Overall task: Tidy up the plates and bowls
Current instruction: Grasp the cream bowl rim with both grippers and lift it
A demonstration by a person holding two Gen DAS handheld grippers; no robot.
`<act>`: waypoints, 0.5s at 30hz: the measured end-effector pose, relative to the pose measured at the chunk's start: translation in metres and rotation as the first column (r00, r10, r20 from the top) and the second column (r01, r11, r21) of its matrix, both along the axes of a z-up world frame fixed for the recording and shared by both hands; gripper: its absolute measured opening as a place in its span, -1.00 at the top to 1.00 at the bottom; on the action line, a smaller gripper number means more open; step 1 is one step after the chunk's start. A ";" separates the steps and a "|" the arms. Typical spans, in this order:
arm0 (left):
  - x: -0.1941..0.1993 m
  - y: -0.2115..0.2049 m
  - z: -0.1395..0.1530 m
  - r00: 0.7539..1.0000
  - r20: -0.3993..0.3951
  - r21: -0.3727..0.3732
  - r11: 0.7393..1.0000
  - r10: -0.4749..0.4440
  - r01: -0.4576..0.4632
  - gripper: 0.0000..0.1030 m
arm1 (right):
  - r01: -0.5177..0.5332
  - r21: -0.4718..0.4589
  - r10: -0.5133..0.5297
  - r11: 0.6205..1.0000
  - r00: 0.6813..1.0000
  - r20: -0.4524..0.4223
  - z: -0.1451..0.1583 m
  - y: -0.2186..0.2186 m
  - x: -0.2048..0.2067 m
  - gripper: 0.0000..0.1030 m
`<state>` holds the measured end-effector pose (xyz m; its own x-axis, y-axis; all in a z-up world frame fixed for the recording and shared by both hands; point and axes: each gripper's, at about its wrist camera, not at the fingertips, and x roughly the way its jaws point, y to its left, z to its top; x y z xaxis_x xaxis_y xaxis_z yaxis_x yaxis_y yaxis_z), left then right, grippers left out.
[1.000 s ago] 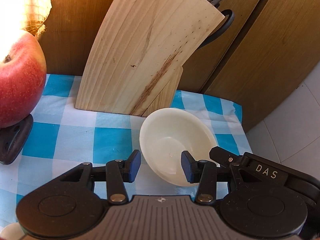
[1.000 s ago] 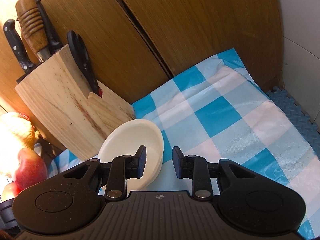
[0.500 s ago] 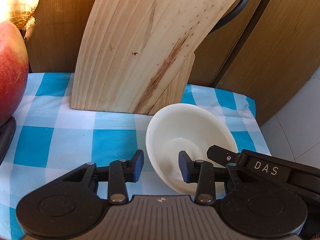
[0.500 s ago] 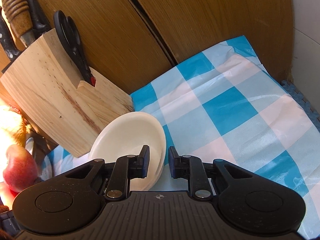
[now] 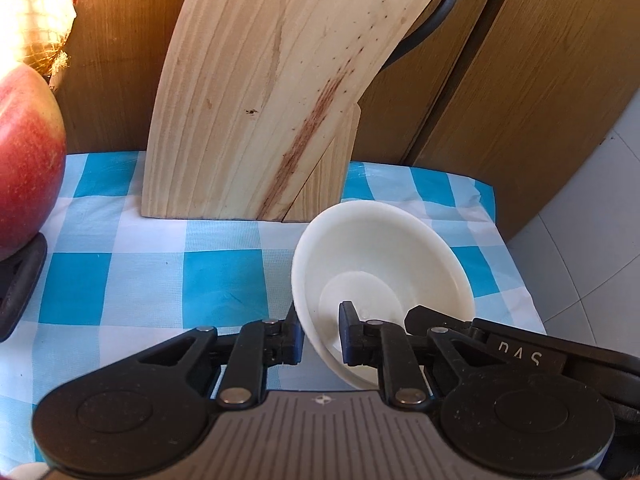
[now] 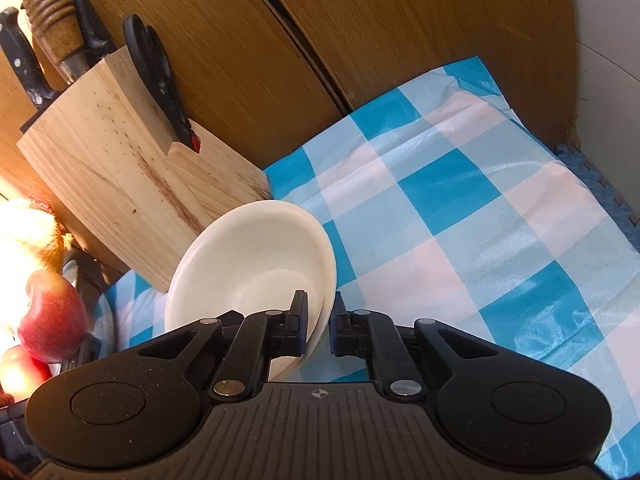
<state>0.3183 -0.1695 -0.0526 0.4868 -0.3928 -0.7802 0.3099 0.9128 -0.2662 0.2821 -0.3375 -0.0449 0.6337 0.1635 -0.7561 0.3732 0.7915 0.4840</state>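
A cream-white bowl [image 5: 380, 256] rests tilted on the blue-and-white checked cloth [image 5: 132, 280], just in front of a wooden knife block [image 5: 260, 100]. My left gripper [image 5: 320, 336] has narrowed onto the bowl's near left rim, one pad outside the wall and one inside. The right gripper's fingers [image 5: 424, 316] reach the bowl's near right side in the left wrist view. In the right wrist view the bowl [image 6: 248, 248] leans up toward the block, and my right gripper [image 6: 319, 328] is pinched on its right rim.
The knife block [image 6: 112, 152] holds knives and black scissors [image 6: 156, 64] against wooden cabinet doors [image 6: 360, 40]. A red apple [image 5: 28, 160] on a dark stand [image 5: 20, 280] is at the left. The cloth [image 6: 460, 220] ends at the right, with tiled floor [image 5: 592, 240] below.
Both grippers have moved in on the bowl and their jaws have narrowed onto its rim. The bowl now sits more tilted than a second ago.
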 end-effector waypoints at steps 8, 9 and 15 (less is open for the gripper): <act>-0.018 0.007 0.018 1.000 0.026 0.025 1.000 0.005 -0.006 0.76 | -0.017 0.017 0.017 1.000 1.000 0.010 0.011 0.008 -0.019 0.70; -0.020 0.008 0.022 0.999 0.032 0.029 1.000 0.006 -0.007 0.76 | -0.020 0.020 0.019 1.000 1.000 0.014 0.013 0.010 -0.022 0.69; -0.041 0.017 0.040 0.996 0.089 0.065 0.998 0.003 -0.009 0.76 | -0.033 0.042 0.031 0.999 0.998 0.049 0.026 0.018 -0.038 0.69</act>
